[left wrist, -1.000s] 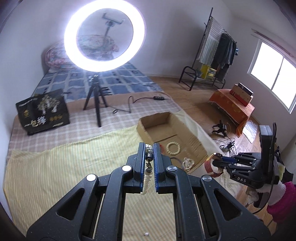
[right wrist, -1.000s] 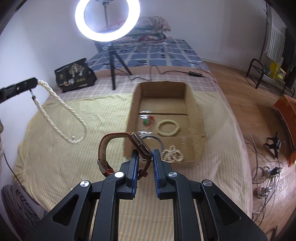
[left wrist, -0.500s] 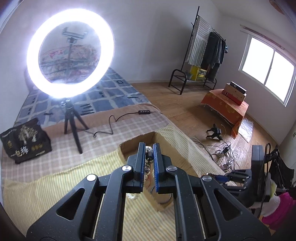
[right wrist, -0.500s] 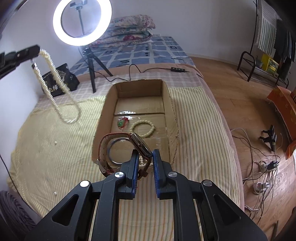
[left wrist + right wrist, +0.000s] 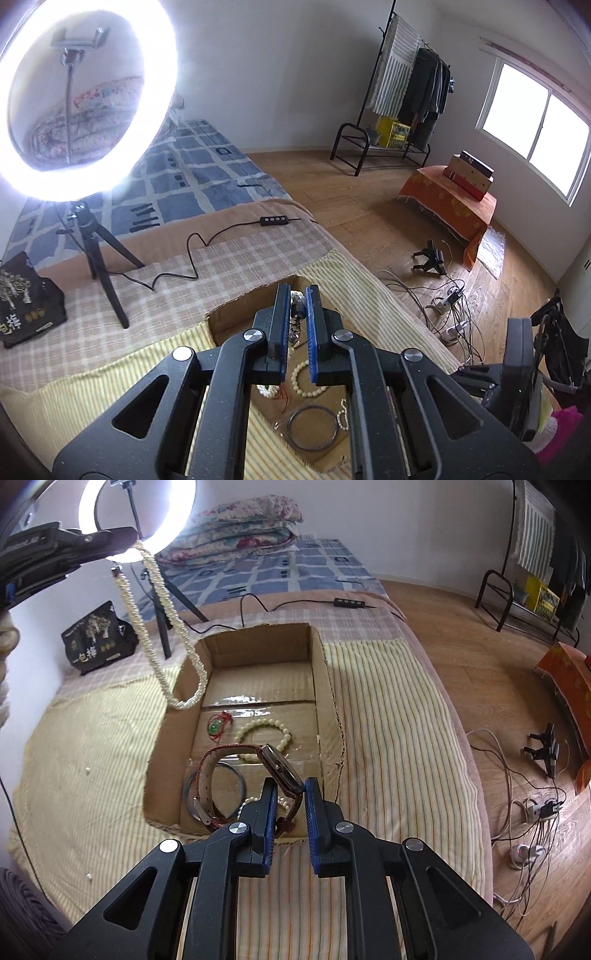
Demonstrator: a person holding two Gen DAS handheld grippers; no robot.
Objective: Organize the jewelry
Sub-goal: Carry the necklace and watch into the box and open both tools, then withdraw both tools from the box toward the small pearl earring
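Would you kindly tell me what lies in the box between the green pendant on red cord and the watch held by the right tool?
In the right wrist view, a cream bead bracelet lies on the cardboard box floor between the green pendant and the watch.

White characters, seemingly "一包梅", on the black bag beside the ring-light tripod.

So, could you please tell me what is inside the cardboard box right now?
Inside the cardboard box lie a cream bead bracelet, a red-corded green charm, a dark bangle and small pearls. The watch in the right gripper covers the near floor.
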